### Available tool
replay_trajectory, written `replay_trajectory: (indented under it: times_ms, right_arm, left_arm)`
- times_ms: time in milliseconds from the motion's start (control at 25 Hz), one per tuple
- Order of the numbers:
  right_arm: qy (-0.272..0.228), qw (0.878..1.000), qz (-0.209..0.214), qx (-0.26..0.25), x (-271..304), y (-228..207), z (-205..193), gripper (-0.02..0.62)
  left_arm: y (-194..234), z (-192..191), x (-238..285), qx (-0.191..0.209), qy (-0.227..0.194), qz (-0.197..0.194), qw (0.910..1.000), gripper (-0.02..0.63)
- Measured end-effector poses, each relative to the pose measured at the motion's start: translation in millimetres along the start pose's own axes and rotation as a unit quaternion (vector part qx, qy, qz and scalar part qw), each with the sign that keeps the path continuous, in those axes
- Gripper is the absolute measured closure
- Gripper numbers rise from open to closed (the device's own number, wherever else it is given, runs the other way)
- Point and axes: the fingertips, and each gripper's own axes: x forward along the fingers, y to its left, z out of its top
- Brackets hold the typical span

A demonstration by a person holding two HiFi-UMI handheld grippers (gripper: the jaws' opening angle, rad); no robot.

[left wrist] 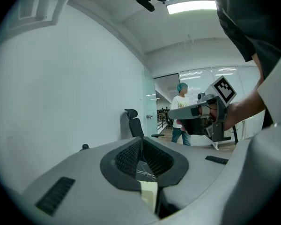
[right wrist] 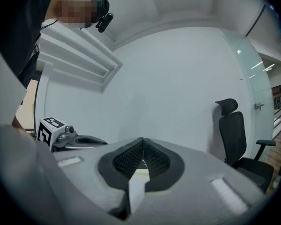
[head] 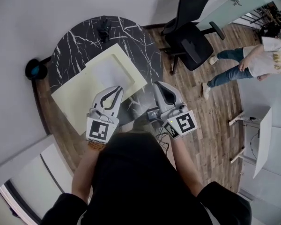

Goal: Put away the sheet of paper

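The sheet of paper (head: 107,71) lies flat on a pale yellow mat (head: 77,100), around the middle of the round table (head: 143,43). Its near corner reaches toward the person's edge of the table.

The left gripper (head: 117,91) hangs with its tips right at that near corner. Its jaws are pressed together, and its own view shows no paper standing out beyond the tips, so a pinch on the thin edge cannot be confirmed. The right gripper (head: 158,85) is also closed and empty, just off the mat's right corner and above bare tabletop.

The sheet looks like plain white office paper: thin, very light, limp and easy to crease or tear. Because it lies flush on a smooth matte mat, a jaw will probably not get under it from above. A corner or a free edge is the likely place to take hold, perhaps after sliding the sheet until it overhangs the mat. Held at one corner it would droop and swing, so a light pinch at two corners should keep it flatter.

The table is glossy black stone with white veins, hard and slick. The jaws' inner pads are dark and ribbed.
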Motion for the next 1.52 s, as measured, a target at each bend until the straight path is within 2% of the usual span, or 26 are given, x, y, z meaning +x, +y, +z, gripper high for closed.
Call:
replay_trajectory:
  times_ms: [120,200,320,560,960,1520]
  right_arm:
    - [-0.006,1.0,0.004,-0.005,-0.4,3.9,5.6,0.595]
    - [-0.008,1.0,0.008,-0.009,0.4,7.7,7.6,0.595]
    - [-0.012,1.0,0.014,-0.015,0.3,12.6,11.9,0.595]
    - [-0.022,0.999,0.019,-0.027,-1.9,15.9,23.2,0.595]
    - [-0.036,0.997,0.039,-0.048,-1.4,30.5,40.5,0.595]
    - [-0.061,0.993,0.077,-0.069,21.9,66.2,58.8,0.595]
  left_arm:
    - [-3.2,8.8,-1.7,-0.014,0.0,-0.012,0.9998,0.581]
    - [-5.4,15.3,-2.9,-0.009,-0.006,-0.027,0.9996,0.581]
    - [-9.2,29.3,-7.6,-0.014,-0.017,-0.026,0.9994,0.581]
    - [-17.9,54.4,-17.5,0.008,-0.052,-0.024,0.9983,0.58]
    - [-12.7,75.9,-35.4,0.046,-0.081,0.009,0.9956,0.58]
    - [10.6,90.9,-48.0,0.061,-0.103,0.06,0.991,0.58]
